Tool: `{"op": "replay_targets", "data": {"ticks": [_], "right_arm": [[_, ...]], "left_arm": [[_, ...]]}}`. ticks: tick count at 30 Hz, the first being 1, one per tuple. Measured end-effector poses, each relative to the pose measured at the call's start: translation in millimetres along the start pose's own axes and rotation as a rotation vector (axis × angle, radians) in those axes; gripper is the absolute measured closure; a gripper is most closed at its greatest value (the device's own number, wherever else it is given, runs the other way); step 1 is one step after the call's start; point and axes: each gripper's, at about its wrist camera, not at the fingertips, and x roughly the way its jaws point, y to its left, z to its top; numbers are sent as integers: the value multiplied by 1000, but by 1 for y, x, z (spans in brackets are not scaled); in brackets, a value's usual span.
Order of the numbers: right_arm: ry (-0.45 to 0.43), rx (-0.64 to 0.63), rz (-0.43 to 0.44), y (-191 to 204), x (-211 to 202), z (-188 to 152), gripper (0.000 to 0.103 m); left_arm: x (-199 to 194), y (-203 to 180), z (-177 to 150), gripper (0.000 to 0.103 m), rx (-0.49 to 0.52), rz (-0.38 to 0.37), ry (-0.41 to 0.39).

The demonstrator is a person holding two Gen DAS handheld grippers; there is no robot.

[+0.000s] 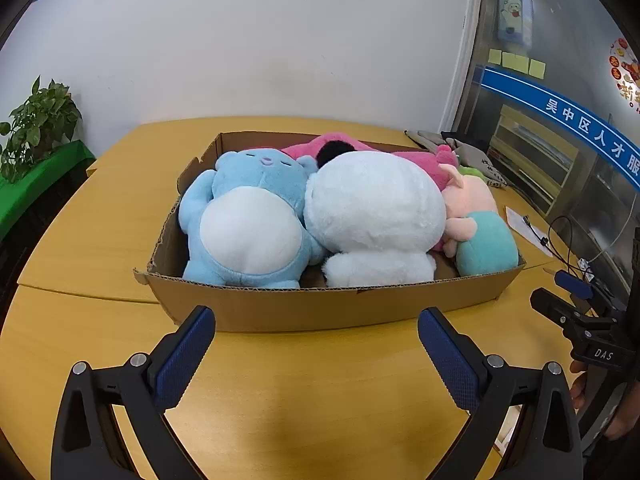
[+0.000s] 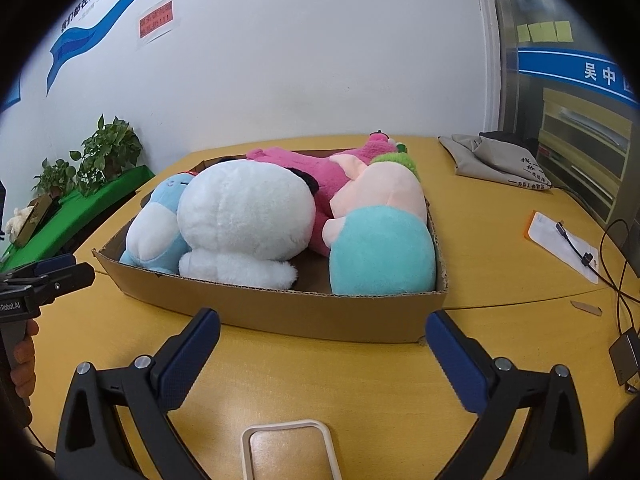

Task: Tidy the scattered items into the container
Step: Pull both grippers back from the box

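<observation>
Corrugated brown cardboard box [image 1: 328,308] sits mid-worktop [image 1: 100,220], low-walled, with torn rim edges. It is packed with plush toys: blue bear [image 1: 248,216] at left, white plush [image 1: 376,216] centre, pink plush [image 2: 320,168] behind, peach-and-teal pig [image 2: 380,232] at right. Left claw [image 1: 316,354] stands apart and empty, short of the box. Right claw [image 2: 322,356] likewise stands wide and empty.

A brown cardboard box [image 1: 320,308] holds blue-and-white [image 1: 244,220], white [image 1: 372,208], pink [image 2: 304,164] and seemingly peach-and-teal plush toys [image 2: 380,236].
</observation>
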Motion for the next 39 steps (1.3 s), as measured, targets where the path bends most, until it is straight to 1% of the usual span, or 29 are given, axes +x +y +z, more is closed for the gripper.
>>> {"op": "replay_targets", "data": {"ticks": [8, 16, 20, 23, 33, 39], "right_arm": [[25, -1, 29, 4, 4, -4, 0], [43, 1, 17, 4, 2, -7, 0], [45, -27, 14, 13, -1, -8, 0], [44, -40, 8, 17, -3, -10, 0], [25, -44, -30, 10, -15, -5, 0], [37, -32, -26, 6, -14, -10, 0]], "left_arm": [[1, 0, -4, 0, -1, -5, 14], [9, -6, -8, 0, -18, -15, 48], [11, -8, -13, 0, -10, 2, 62], [15, -10, -13, 0, -15, 0, 75], [22, -32, -14, 0, 17, -42, 89], [27, -47, -18, 0, 55, -56, 111]]}}
